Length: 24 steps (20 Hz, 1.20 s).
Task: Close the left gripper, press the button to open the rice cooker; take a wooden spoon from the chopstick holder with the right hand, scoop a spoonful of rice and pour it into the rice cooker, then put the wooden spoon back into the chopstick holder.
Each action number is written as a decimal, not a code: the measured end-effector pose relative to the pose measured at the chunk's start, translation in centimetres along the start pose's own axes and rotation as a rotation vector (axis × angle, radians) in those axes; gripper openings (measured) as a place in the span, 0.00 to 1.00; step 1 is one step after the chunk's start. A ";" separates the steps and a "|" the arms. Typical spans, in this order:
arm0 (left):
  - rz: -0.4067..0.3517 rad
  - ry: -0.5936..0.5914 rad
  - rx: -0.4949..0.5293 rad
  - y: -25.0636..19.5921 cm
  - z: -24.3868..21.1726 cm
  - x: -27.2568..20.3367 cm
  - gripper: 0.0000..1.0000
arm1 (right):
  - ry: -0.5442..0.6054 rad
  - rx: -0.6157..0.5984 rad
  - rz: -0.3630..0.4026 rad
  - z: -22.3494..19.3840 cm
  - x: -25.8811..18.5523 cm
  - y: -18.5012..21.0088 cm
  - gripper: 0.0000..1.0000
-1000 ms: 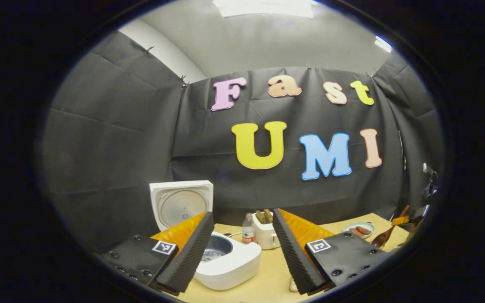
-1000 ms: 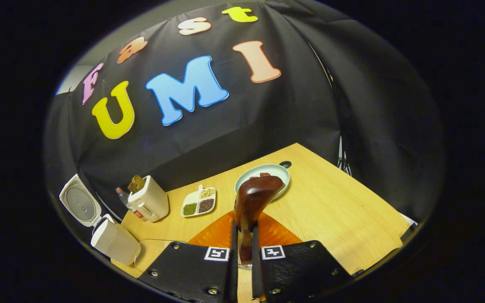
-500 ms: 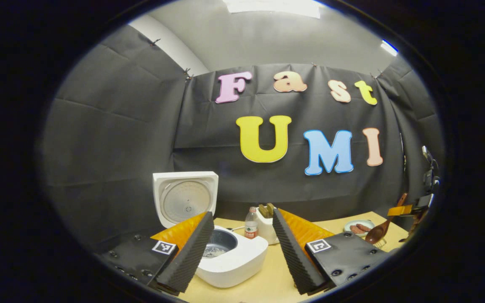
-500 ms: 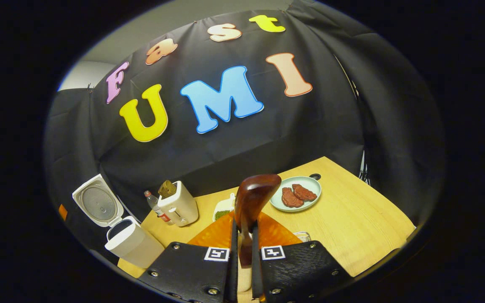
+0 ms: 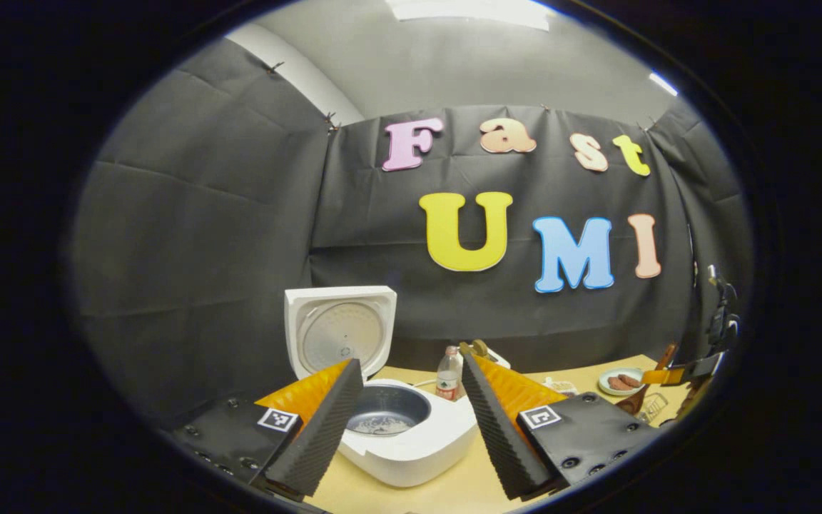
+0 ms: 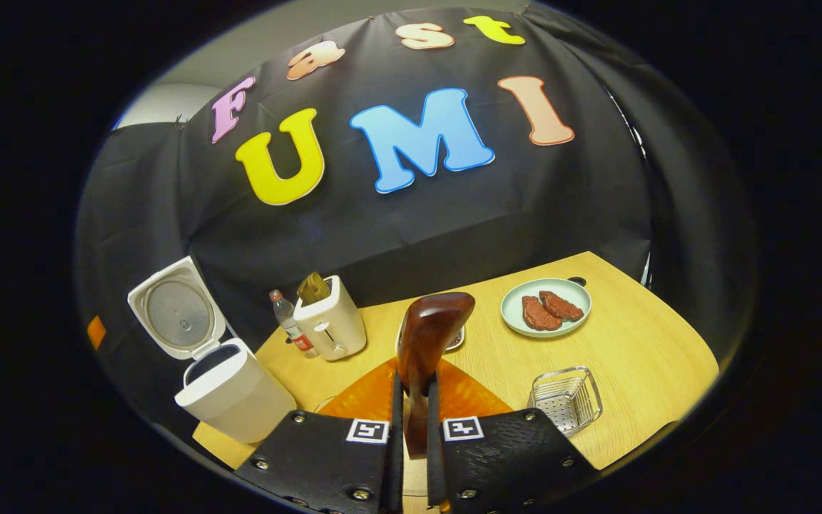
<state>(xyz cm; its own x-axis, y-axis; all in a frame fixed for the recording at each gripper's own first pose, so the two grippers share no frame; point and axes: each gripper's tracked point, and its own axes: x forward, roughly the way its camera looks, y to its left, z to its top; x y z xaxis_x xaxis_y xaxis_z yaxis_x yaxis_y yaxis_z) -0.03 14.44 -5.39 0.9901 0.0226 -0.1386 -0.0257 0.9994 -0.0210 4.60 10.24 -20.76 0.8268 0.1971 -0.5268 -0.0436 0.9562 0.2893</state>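
Left gripper view first: my left gripper [image 5: 411, 421] has its jaws wide apart with nothing between them, hanging just above the wooden table [image 5: 454, 492]. Right past the fingers sits the rice cooker [image 5: 407, 435], lid [image 5: 340, 332] standing up open, and I can see some rice at the bottom of the inner pot. A water bottle [image 5: 448, 373] stands behind it. Way off at the right edge there's the other gripper with the wooden spoon [image 5: 641, 392].

Right gripper view: my right gripper [image 6: 411, 435] is clamped tight on the wooden spoon's handle — bowl end sticking up and forward over the table. The open rice cooker is off to the left, the toaster [image 6: 331, 323] beside the bottle, the plate of meat [image 6: 545, 308] to the right, and the wire chopstick holder [image 6: 566, 398] lies near the fingers.
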 end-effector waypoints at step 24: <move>0.010 0.022 0.042 2.1 -1.0 -1.3 0.97 | 0.166 0.449 0.100 -9.0 2.8 2.9 0.14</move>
<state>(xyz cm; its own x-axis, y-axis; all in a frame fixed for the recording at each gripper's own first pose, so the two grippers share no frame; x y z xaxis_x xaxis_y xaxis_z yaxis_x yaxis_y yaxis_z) -1.55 16.51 -6.19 0.9865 0.0322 -0.1603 -0.0290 0.9993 0.0223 1.74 15.46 -28.55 0.7289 0.3495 -0.5886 0.1581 0.7506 0.6415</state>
